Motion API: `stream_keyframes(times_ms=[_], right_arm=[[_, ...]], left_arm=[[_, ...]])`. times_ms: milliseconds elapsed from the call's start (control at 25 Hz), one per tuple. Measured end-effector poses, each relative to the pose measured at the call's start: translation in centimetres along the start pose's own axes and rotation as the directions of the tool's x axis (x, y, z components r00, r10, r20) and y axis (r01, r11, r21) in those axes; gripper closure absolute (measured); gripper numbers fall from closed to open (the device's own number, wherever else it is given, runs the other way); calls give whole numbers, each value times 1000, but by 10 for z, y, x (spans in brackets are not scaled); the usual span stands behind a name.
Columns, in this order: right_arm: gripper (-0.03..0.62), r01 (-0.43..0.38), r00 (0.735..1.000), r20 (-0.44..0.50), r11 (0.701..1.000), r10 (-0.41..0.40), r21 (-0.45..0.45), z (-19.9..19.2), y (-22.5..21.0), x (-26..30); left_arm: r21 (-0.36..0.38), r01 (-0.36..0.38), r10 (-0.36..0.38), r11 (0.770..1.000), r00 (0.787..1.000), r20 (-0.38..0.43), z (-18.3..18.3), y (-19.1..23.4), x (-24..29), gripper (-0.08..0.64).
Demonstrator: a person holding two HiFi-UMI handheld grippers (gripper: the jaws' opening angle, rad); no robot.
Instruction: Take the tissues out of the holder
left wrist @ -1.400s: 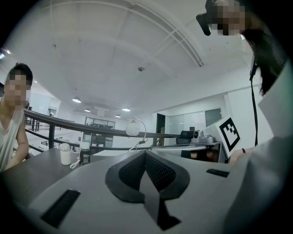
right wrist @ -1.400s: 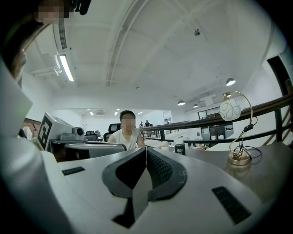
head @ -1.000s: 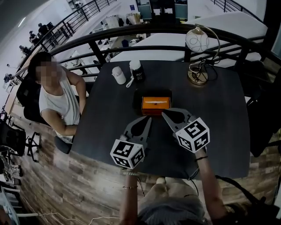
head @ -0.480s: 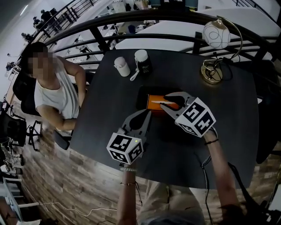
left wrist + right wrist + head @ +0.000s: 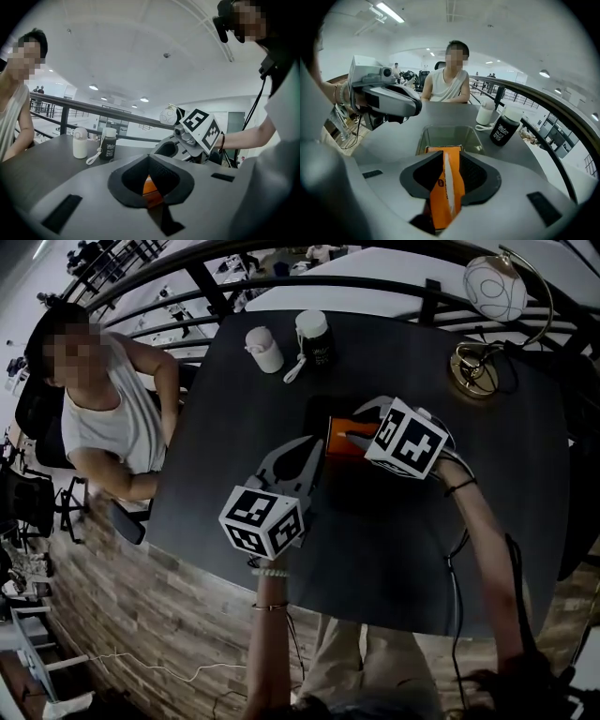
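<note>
Right gripper [image 5: 449, 165]: extended over holder [image 5: 440, 133], jaws clamped on orange tissue pack [image 5: 446, 197] (lower end hidden). Left gripper [image 5: 150, 161]: nearby, jaws together, empty.

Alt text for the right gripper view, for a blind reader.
The right gripper clamps an orange tissue pack in front of its empty holder on a dark table. Beyond are a white bottle, a black bottle and a seated person; the left gripper hovers at left.
</note>
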State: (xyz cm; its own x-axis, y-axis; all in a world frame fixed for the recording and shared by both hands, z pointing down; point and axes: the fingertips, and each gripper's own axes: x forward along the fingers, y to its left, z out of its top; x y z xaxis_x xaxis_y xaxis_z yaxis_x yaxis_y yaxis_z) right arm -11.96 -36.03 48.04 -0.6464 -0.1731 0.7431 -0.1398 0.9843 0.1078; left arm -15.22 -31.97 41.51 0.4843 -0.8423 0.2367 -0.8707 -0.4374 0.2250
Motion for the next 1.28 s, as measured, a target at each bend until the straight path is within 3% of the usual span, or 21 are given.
stream_keyframes(times_ms=[280, 680, 800, 960, 1280], right_arm=[[497, -47, 991, -125, 998, 40, -52, -11, -3, 26], [499, -120, 960, -249, 992, 128, 48, -20, -9, 47], [544, -133, 954, -264, 990, 142, 54, -21, -5, 48], [578, -105, 965, -237, 994, 111, 36, -19, -6, 44], [580, -17, 998, -56, 997, 21, 72, -6, -13, 23]], left_arm=[[-19, -4, 3, 1000, 1000, -18, -7, 12, 4, 552], [-27, -2, 1, 1000, 1000, -29, -11, 16, 12, 552], [-32, -2, 1, 999, 1000, -30, -13, 14, 13, 552], [-32, 2, -3, 999, 999, -32, -13, 7, 9, 552], [-13, -23, 23, 1000, 1000, -13, -4, 6, -13, 552]])
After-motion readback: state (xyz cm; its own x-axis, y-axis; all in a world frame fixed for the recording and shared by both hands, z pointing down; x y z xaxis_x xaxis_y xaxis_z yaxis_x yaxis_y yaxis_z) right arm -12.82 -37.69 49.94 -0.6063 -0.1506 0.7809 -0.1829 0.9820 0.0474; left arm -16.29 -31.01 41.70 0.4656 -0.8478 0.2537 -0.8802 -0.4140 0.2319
